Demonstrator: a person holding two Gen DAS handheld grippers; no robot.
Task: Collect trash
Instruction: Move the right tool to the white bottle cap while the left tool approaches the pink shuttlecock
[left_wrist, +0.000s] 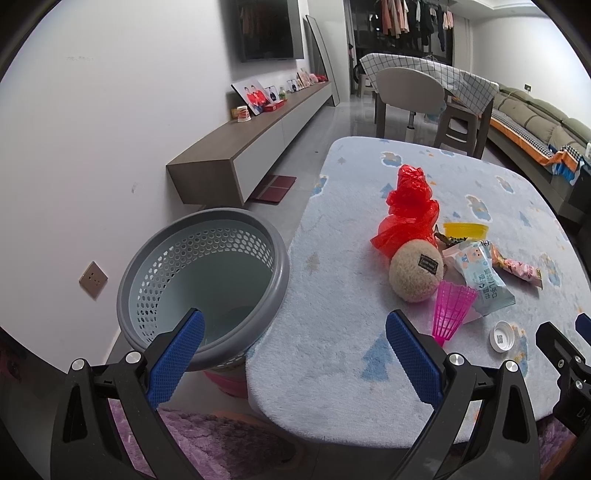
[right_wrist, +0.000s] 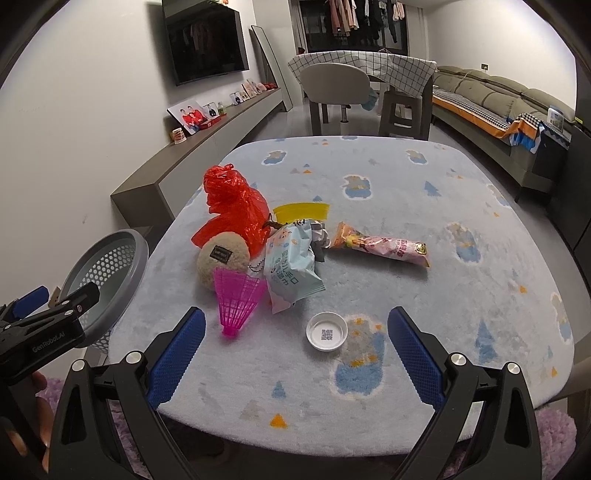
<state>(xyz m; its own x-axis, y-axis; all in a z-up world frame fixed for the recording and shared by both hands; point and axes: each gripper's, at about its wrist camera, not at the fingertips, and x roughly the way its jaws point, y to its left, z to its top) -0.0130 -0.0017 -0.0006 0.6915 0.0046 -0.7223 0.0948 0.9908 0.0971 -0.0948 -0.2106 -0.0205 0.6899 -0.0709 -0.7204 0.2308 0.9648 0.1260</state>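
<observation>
A grey perforated trash basket (left_wrist: 207, 280) stands left of the table (left_wrist: 332, 369); it also shows in the right wrist view (right_wrist: 107, 266). On the table lie a red plastic bag (right_wrist: 232, 206), a beige plush ball (right_wrist: 221, 260), a pink plastic shuttlecock (right_wrist: 238, 299), a light blue wet-wipe packet (right_wrist: 291, 269), a pink snack wrapper (right_wrist: 380, 245), a yellow cup (right_wrist: 301, 212) and a white cap (right_wrist: 327, 330). My left gripper (left_wrist: 295, 332) is open and empty, over the gap between basket and table edge. My right gripper (right_wrist: 295, 330) is open and empty, just before the white cap.
A low wall cabinet (left_wrist: 258, 144) with photo frames runs along the left wall. A dining table with chairs (right_wrist: 354, 85) stands behind, a sofa (right_wrist: 491, 99) at the right. A purple rug (left_wrist: 207, 439) lies below the near table edge.
</observation>
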